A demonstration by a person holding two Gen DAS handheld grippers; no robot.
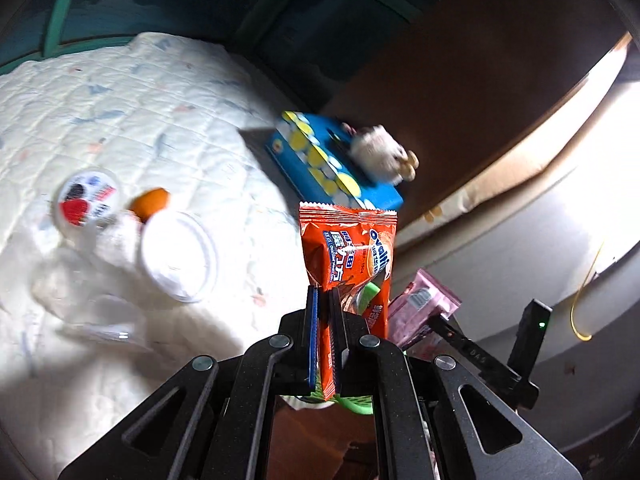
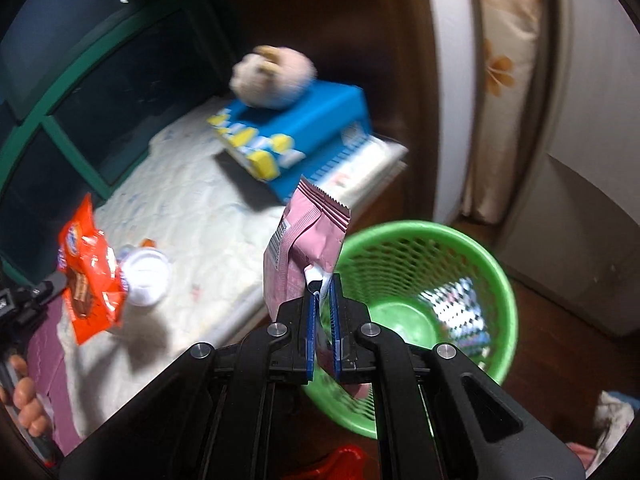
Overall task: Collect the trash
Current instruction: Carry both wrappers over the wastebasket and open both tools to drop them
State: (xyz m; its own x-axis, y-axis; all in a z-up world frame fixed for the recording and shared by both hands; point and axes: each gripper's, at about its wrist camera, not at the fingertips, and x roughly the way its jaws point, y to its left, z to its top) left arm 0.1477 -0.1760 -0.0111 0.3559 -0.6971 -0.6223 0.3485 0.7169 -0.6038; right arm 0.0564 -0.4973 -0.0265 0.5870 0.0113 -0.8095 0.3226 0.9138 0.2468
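An orange Ovaltine wrapper (image 1: 349, 252) stands upright, pinched at its lower end. A pink wrapper (image 2: 306, 248), crumpled, is held upright above the rim of the green mesh basket (image 2: 420, 240) on the floor beside the bed's corner

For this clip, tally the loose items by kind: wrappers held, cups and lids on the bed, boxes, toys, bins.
Snack wrappers: 2, orange Ovaltine wrapper in the left gripper, pink wrapper in the right gripper
Cups or lids on the quilt: 2, printed lid, white cup
Blue tissue box: 1
Plush toy: 1
Green basket: 1
Total: 7
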